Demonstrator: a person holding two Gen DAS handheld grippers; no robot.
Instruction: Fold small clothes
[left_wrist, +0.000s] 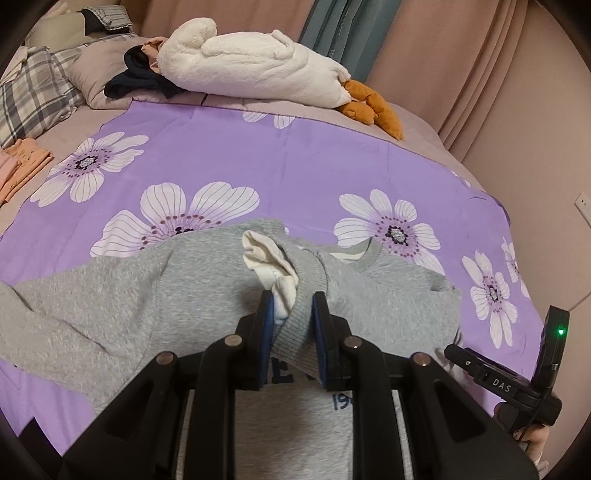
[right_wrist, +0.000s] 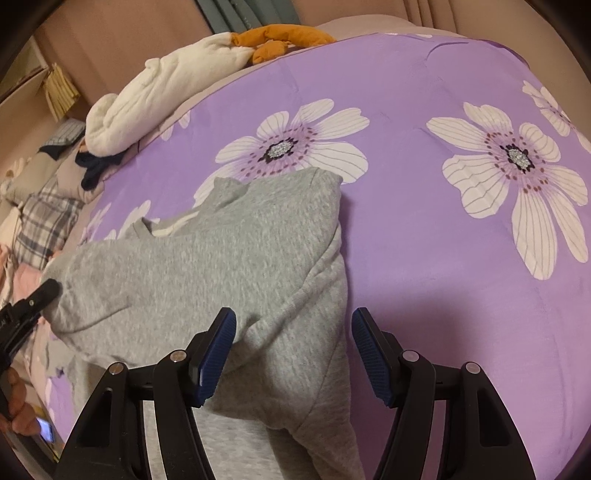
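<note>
The grey sweatshirt (left_wrist: 207, 295) lay on a purple flowered sheet (left_wrist: 303, 177), its ribbed hem and white lining pinched tight in the left gripper (left_wrist: 293, 314). The right gripper (right_wrist: 293, 350) stood wide open, gripping nothing, over a grey sleeve (right_wrist: 295, 280). Beyond lay a white plush toy (left_wrist: 255, 66).

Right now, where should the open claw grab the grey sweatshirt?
The right claw is open just above the grey sweatshirt. I would grab the raised fold of the sleeve that lies between its pads, coming straight down from above. That ridge stands up off the purple flowered sheet, so the pads could close on both sides. The left claw already pinches the ribbed edge.
</note>
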